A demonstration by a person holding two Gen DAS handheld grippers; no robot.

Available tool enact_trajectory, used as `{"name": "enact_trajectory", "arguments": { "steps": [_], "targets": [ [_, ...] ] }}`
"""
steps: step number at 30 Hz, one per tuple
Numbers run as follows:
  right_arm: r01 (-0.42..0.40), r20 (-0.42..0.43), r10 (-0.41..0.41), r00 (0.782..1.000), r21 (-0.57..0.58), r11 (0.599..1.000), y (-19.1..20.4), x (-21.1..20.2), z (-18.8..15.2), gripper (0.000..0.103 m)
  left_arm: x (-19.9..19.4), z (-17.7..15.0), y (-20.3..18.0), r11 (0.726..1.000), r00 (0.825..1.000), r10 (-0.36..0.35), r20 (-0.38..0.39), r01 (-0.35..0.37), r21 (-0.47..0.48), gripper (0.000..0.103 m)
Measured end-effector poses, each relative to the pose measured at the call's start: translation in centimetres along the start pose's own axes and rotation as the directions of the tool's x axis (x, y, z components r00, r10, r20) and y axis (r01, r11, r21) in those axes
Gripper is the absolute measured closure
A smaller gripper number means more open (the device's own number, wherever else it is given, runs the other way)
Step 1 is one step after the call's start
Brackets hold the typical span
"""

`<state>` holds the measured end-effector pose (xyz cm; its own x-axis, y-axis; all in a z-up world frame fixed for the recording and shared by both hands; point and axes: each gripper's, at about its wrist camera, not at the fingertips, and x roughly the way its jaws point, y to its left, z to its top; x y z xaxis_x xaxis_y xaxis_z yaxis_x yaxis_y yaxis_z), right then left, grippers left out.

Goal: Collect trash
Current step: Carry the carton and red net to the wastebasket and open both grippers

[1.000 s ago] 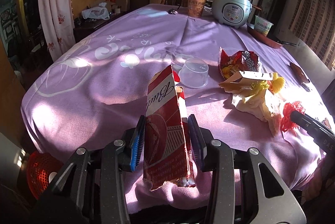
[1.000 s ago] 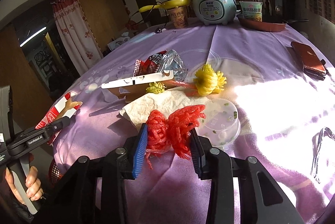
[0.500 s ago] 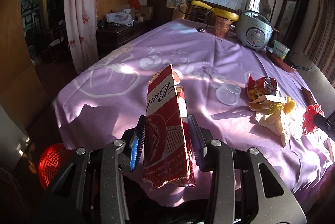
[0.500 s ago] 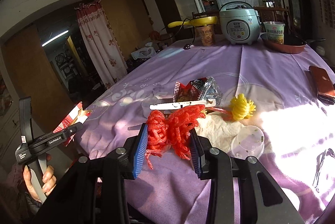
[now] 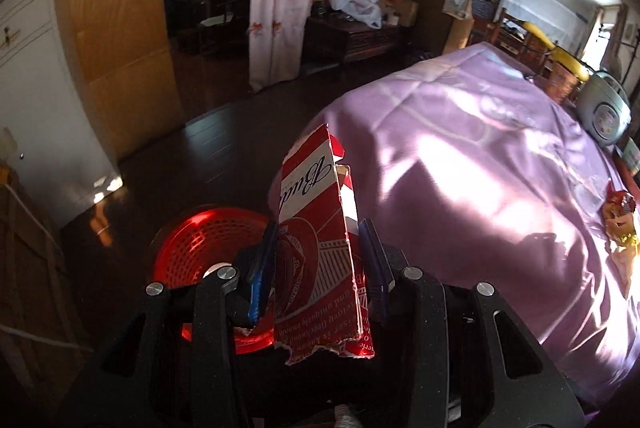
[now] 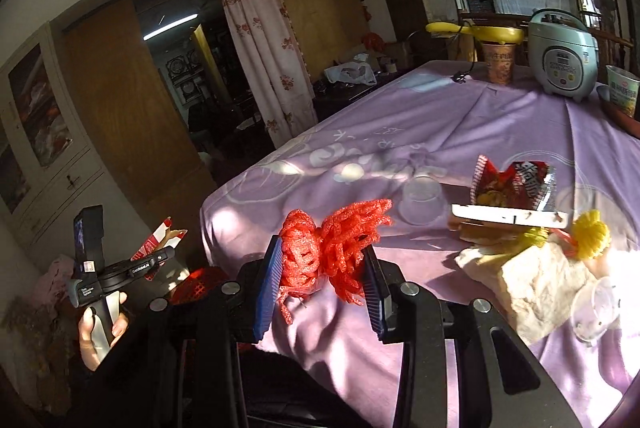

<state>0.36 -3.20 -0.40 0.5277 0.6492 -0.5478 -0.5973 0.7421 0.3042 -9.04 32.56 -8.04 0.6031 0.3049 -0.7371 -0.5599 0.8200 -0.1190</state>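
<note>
— While I look along the left gripper (image 5: 318,264), its fingers clamp a torn red carton (image 5: 316,240) upright, above a red basket (image 5: 200,248) on the floor beside the purple table (image 5: 480,156).

— And the right?

— My right gripper (image 6: 320,276) squeezes a red foam net (image 6: 328,248) over the table's edge; a snack wrapper (image 6: 516,186) lies beyond.

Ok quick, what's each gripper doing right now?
Left gripper: closed on the torn red carton.
Right gripper: closed on the red foam net.
</note>
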Motion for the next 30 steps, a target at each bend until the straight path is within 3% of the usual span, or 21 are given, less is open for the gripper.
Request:
{"name": "enact_trajectory", "arguments": {
  "steps": [5, 12, 14, 17, 30],
  "targets": [
    [-0.084, -0.073, 0.079, 0.994, -0.07, 0.994, 5.0, 3.7, 0.6, 0.065, 2.7, -0.6, 4.7, 0.993, 0.994, 0.089, -0.055, -0.093, -0.069, 0.062],
    [-0.193, -0.215, 0.16, 0.963, -0.141, 0.971, 11.5, 9.6, 0.3, 0.065, 5.9, -1.9, 8.8, 0.986, 0.985, 0.071, -0.16, -0.093, -0.137, 0.06],
    [-0.218, -0.255, 0.172, 0.952, -0.163, 0.962, 13.3, 11.1, -0.2, 0.065, 6.2, -2.1, 9.8, 0.983, 0.983, 0.055, -0.176, -0.084, -0.162, 0.046],
    [-0.254, -0.308, 0.189, 0.932, -0.185, 0.949, 15.7, 13.3, -1.0, 0.065, 5.8, -2.2, 10.9, 0.975, 0.986, 0.057, -0.156, -0.089, -0.203, 0.029],
    [-0.371, -0.515, 0.212, 0.83, -0.228, 0.9, 23.9, 22.3, -4.0, 0.062, 3.9, -1.5, 13.5, 0.958, 0.985, 0.147, -0.085, -0.163, -0.234, 0.019]
  ]
}}
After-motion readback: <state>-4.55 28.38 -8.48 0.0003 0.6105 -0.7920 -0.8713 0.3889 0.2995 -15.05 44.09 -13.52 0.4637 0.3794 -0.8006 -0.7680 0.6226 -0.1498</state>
